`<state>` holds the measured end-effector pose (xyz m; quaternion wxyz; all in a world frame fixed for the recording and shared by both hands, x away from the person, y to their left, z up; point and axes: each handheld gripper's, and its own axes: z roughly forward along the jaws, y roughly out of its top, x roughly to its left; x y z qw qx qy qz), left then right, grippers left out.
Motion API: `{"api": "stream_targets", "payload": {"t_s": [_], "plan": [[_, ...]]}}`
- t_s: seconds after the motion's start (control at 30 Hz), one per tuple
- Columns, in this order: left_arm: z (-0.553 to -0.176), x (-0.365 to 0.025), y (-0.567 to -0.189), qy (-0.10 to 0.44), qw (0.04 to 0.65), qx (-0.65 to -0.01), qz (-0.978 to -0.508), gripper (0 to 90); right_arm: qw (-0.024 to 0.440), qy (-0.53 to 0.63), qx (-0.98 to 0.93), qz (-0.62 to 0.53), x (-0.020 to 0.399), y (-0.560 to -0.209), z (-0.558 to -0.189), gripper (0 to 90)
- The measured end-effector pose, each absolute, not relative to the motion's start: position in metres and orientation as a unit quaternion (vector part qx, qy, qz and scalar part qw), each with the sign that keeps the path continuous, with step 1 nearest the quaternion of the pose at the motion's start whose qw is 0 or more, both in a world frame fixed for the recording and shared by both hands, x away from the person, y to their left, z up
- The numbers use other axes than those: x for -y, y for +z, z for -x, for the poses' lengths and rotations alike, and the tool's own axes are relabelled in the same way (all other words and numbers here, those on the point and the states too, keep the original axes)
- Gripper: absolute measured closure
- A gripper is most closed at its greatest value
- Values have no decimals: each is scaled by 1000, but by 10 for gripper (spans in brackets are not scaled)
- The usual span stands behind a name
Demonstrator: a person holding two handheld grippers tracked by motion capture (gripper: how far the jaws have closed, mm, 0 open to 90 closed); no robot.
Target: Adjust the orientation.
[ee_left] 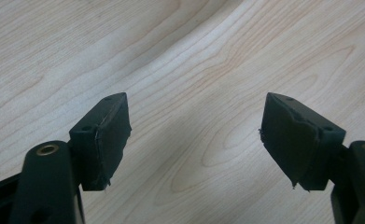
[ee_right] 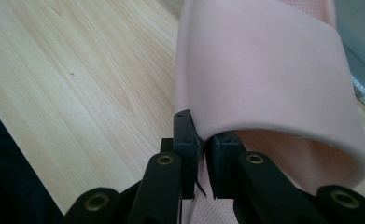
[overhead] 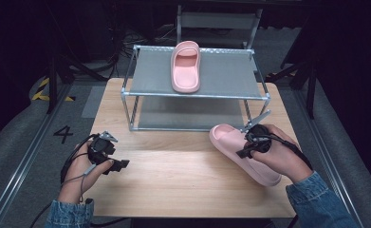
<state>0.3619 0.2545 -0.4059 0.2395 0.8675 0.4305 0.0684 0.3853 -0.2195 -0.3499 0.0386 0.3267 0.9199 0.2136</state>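
**Right claw clamped on a pink slide sandal; left claw open over bare wood**

In the high view, a wooden tabletop (overhead: 173, 175) is seen carrying a two-tier metal rack (overhead: 195, 95). One pink slide sandal (overhead: 186, 66) lies on the rack's upper shelf. A second pink slide sandal (overhead: 242, 154) rests on the tabletop just before the rack, at the right claw (overhead: 244, 148). The left claw (overhead: 119, 165) is held near the tabletop's left edge, well apart from both sandals.

In the left gripper view, the left claw (ee_left: 195, 135) is shown spread wide above wood grain, nothing between its jaws.

In the right gripper view, the right claw (ee_right: 204, 140) is seen closed on the edge of the sandal's strap (ee_right: 264, 70), a detail hidden by the hand from above.
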Motion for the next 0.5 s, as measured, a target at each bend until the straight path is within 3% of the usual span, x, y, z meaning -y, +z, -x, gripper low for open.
{"api": "stream_targets", "payload": {"t_s": [0.5], "plan": [[-365,-253,-411,53,223,-423,-877,216,13,236,-921,-309,207,-302,-386,833]]}}
